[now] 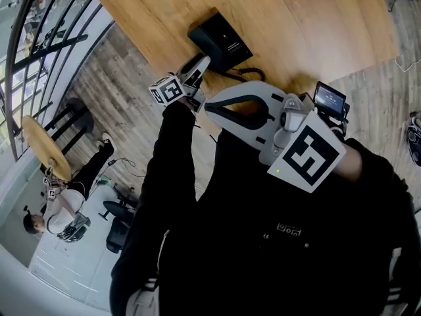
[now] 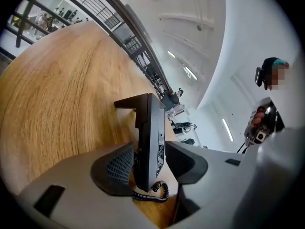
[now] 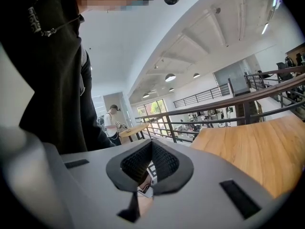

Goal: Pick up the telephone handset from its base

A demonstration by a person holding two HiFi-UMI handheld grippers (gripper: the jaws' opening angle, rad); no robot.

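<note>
A black telephone (image 1: pixel 220 41) lies on the wooden table (image 1: pixel 296 18) near its front edge, and its coiled cord (image 1: pixel 237 74) trails toward me. My left gripper (image 1: pixel 197 68) reaches onto its near end. In the left gripper view the phone (image 2: pixel 150 137) stands edge-on between the two dark pads (image 2: pixel 119 168), with a gap on each side, so the left gripper (image 2: pixel 150 162) is open around it. The coiled cord (image 2: pixel 155 192) curls just below the pads. My right gripper (image 1: pixel 210 108) hovers close to my body, short of the table; in its own view the right gripper (image 3: pixel 151 144) has its pads meeting with nothing held.
The table's front edge (image 1: pixel 164 64) runs diagonally, with plank floor (image 1: pixel 125 91) beyond it. A round stool (image 1: pixel 43 147) and a seated person (image 1: pixel 59 209) are on a lower level at the left, behind a railing (image 1: pixel 39 38). Another person (image 3: pixel 113 120) stands by a far table.
</note>
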